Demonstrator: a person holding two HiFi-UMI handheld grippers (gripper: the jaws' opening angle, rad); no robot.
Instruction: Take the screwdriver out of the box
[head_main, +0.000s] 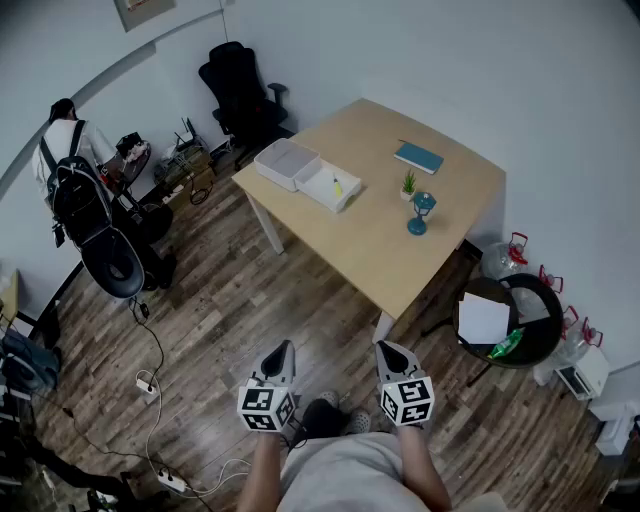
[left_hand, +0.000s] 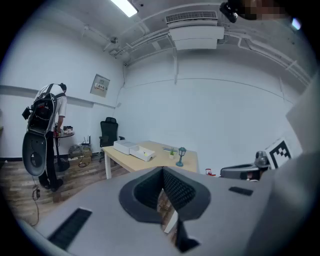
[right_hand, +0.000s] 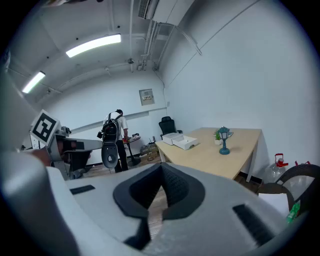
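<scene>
Screwdriver (head_main: 337, 186) in open box (head_main: 285, 162), well ahead of left gripper (head_main: 284, 348) and right gripper (head_main: 388, 348), both closed empty; left nearer.

In the head view, a small yellow thing (head_main: 337, 186) lies in the open box (head_main: 347, 200) at the upper middle; it is too small to tell what it is. A flat teal thing (head_main: 418, 157) further right on the table (head_main: 380, 250) is also too small to name. The forearms (head_main: 262, 470) are cut off by the bottom edge. At the upper left, a standing person (head_main: 66, 128) is mostly hidden behind a black pack (head_main: 88, 205).
</scene>
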